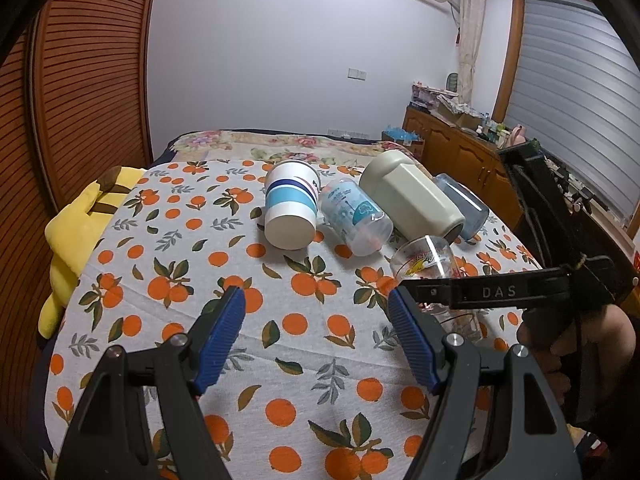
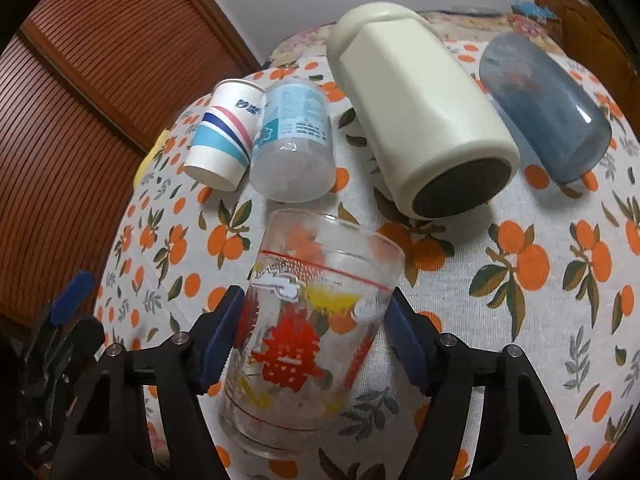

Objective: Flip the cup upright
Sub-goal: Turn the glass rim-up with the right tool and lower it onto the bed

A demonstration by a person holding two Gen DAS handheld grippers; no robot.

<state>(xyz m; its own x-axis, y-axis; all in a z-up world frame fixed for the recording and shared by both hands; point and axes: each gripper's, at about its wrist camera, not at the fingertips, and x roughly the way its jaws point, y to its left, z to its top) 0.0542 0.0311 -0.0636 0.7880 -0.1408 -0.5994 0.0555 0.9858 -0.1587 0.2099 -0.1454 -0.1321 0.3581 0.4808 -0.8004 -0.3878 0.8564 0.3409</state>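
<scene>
Your right gripper (image 2: 312,328) has its blue pads on both sides of the clear printed glass (image 2: 308,320).

The glass lies tilted on the orange-print cloth (image 2: 520,280), its mouth toward the row of tipped cups, nearest the cream cup (image 2: 420,120). Whether the pads press it, you cannot tell. Your left gripper (image 1: 316,316) hangs wide open over the cloth, holding nothing.
</scene>
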